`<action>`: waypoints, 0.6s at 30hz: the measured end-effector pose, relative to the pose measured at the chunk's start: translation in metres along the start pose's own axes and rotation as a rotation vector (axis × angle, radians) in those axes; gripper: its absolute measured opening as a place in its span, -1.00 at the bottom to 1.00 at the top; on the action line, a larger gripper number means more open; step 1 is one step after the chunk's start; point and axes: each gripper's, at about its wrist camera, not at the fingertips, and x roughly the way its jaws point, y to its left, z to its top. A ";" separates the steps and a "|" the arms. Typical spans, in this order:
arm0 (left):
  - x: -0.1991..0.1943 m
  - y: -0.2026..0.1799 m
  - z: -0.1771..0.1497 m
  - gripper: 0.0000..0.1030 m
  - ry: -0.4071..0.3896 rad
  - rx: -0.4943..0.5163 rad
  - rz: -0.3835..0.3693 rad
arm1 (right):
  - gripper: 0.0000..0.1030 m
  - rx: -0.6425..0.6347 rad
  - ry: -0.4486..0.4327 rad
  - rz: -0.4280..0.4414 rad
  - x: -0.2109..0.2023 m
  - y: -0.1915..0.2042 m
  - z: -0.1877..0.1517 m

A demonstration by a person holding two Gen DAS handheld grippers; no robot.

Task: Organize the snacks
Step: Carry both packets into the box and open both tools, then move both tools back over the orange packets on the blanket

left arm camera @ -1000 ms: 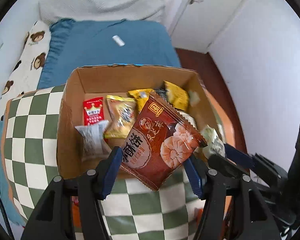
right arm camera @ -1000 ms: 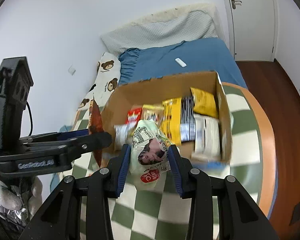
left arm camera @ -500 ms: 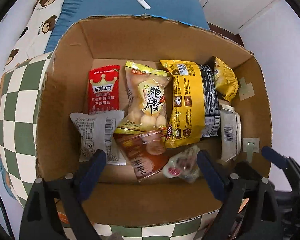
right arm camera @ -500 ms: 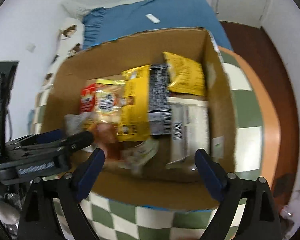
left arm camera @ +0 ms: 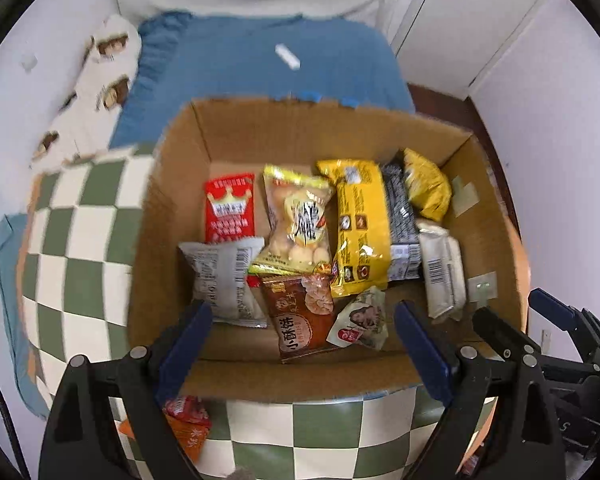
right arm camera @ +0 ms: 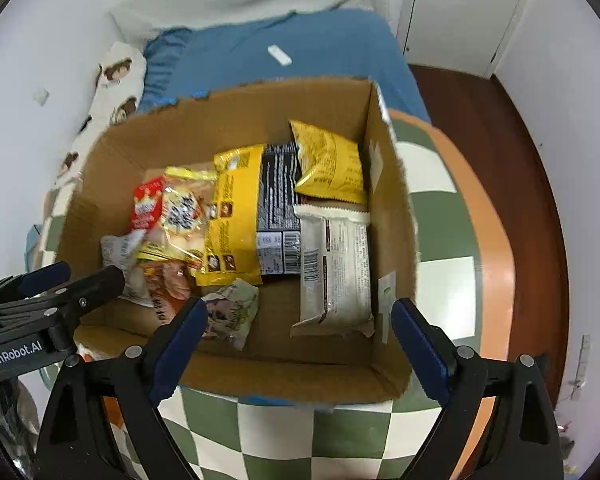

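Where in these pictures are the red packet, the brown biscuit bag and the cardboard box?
red packet [left arm camera: 229, 208], left wrist view, on its crown picture
brown biscuit bag [left arm camera: 300, 316], left wrist view, middle of its front
cardboard box [right arm camera: 392, 216], right wrist view, inside of its right wall

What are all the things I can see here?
Cardboard box: one, brown, on the checked table.
Snack packets: about nine, red, yellow, black, white, brown, inside the box.
Orange packets: one or two, on the table outside the box.
Table: one, green and white checks.
Bed: one, blue cover, behind the table.
Bear pillow: one, white and brown, on the bed.
Left gripper: one, black and blue, open.
Right gripper: one, black and blue, open.
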 end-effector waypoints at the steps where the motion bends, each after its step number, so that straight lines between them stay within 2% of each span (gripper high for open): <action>1: -0.011 -0.002 -0.005 0.81 -0.027 0.009 0.003 | 0.85 -0.001 -0.027 0.000 -0.011 0.001 -0.004; 7: -0.070 -0.008 -0.046 0.81 -0.167 0.030 0.003 | 0.87 -0.017 -0.163 0.008 -0.067 0.009 -0.037; 11: -0.085 -0.005 -0.081 0.81 -0.204 0.035 0.002 | 0.87 -0.001 -0.195 0.045 -0.093 0.006 -0.076; 14: -0.078 -0.002 -0.113 0.81 -0.176 0.027 -0.012 | 0.87 0.052 -0.167 0.084 -0.097 -0.008 -0.109; 18: -0.046 -0.002 -0.157 0.81 -0.087 0.026 -0.021 | 0.87 0.230 -0.071 0.139 -0.074 -0.054 -0.174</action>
